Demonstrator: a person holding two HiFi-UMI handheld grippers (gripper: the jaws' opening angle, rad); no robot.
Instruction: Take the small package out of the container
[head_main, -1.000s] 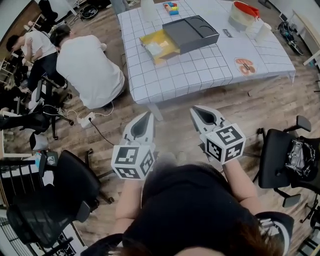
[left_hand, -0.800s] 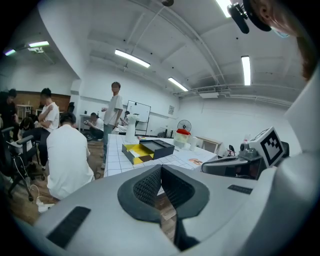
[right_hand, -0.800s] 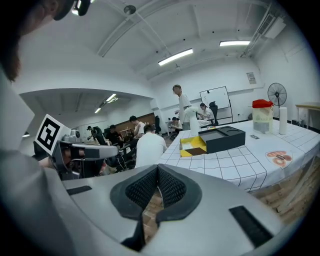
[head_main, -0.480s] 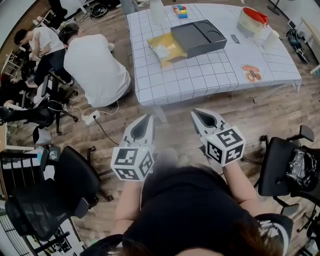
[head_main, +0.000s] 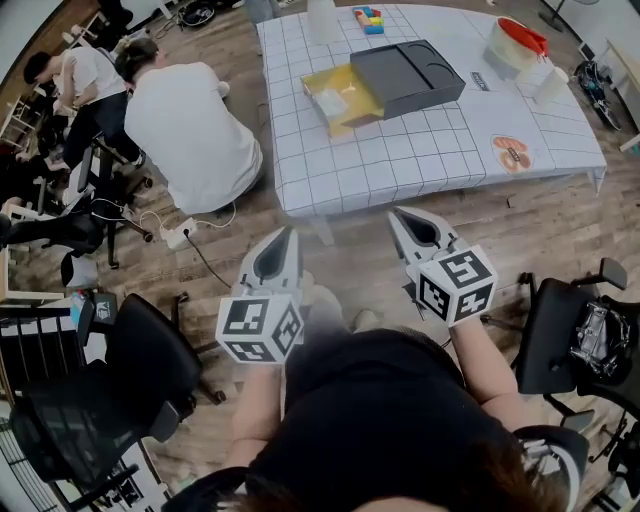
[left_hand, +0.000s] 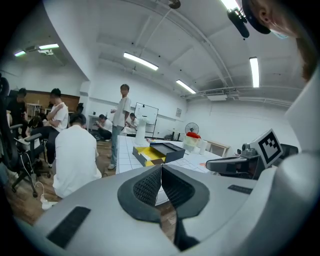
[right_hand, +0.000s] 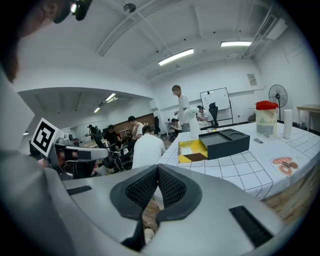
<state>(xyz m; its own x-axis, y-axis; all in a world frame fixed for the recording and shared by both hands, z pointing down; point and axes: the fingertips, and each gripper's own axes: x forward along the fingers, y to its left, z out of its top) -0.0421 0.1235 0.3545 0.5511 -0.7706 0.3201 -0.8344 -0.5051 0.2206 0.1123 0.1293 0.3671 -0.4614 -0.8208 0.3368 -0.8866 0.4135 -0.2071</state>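
Head view: yellow container (head_main: 340, 95) lies open on the gridded table (head_main: 400, 160), well ahead of you, with a dark tray (head_main: 408, 78) touching its right side. A pale small package (head_main: 328, 100) shows inside. Your left gripper (head_main: 291, 232) and right gripper (head_main: 396, 213) hover over the floor, short of the table's near edge. The container sits ahead between their lines, neither clearly nearer

Left gripper view: jaws pressed together, nothing held; container (left_hand: 145, 154) straight beyond the tips

Right gripper view: jaws likewise closed and empty; container (right_hand: 192, 149) ahead, slightly right of the tips
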